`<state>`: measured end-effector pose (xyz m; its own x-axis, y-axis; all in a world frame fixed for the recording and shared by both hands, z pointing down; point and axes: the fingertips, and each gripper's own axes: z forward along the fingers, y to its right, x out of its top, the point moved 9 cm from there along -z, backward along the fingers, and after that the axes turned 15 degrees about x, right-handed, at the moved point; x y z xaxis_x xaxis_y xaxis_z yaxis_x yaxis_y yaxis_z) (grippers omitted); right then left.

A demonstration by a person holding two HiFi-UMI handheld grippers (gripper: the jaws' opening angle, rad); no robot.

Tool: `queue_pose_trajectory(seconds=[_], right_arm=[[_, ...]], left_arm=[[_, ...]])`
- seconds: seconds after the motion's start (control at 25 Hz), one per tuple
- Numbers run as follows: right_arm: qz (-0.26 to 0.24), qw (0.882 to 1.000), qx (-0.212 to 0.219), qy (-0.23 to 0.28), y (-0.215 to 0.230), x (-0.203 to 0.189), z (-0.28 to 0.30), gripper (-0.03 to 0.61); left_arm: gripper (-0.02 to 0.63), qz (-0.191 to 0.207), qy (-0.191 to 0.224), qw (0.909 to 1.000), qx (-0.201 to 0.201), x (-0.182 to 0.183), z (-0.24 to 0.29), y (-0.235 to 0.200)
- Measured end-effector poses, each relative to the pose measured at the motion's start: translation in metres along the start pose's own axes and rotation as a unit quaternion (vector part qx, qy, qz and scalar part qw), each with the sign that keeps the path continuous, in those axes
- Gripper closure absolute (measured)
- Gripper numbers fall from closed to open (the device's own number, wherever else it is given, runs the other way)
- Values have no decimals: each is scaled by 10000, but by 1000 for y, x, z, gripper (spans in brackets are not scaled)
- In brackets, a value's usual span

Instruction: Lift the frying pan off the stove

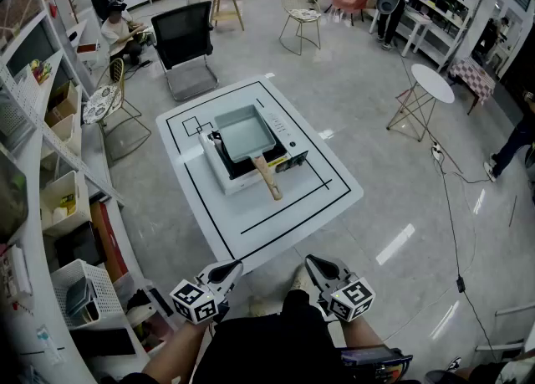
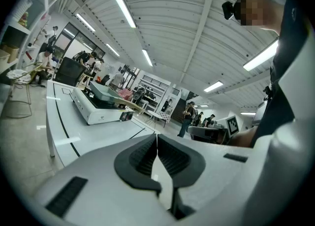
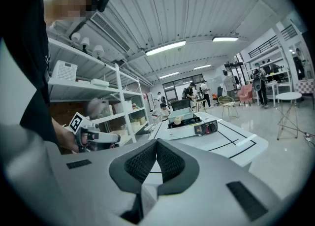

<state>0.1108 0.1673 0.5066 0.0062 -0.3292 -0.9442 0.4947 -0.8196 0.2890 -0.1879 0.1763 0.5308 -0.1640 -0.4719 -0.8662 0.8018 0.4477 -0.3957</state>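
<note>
L hand-held gripper (image 1: 231, 270) jaws together, empty, R hand-held gripper (image 1: 314, 266) same, pan (image 1: 242, 135) untouched

A white desk (image 1: 251, 225) marked with black lines stands on the grey floor (image 1: 359, 81). A white stove (image 1: 216, 170) lies directly on it, just off centre toward eleven o'clock.

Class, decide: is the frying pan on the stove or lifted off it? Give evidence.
On the stove. The frying pan rests flat on the stove; the left gripper and right gripper are short of the table.
</note>
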Motion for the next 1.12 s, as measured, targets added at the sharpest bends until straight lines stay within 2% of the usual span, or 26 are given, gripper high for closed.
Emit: queue_pose_trajectory(seconds=[0.32, 0.44, 0.8, 1.12], right_arm=[[-15, 9999, -96, -130, -33, -6, -12, 554], [-30, 9999, -80, -145, -38, -6, -13, 554], [-82, 9997, -236, -6, -36, -8, -21, 554], [-62, 9986, -508, 145, -32, -8, -41, 554]], left_arm=[[602, 95, 132, 9997, -172, -1, -15, 15], [601, 98, 166, 9997, -117, -4, -22, 15], [603, 115, 131, 9998, 74, -9, -27, 9], [601, 171, -21, 9998, -39, -12, -17, 23]])
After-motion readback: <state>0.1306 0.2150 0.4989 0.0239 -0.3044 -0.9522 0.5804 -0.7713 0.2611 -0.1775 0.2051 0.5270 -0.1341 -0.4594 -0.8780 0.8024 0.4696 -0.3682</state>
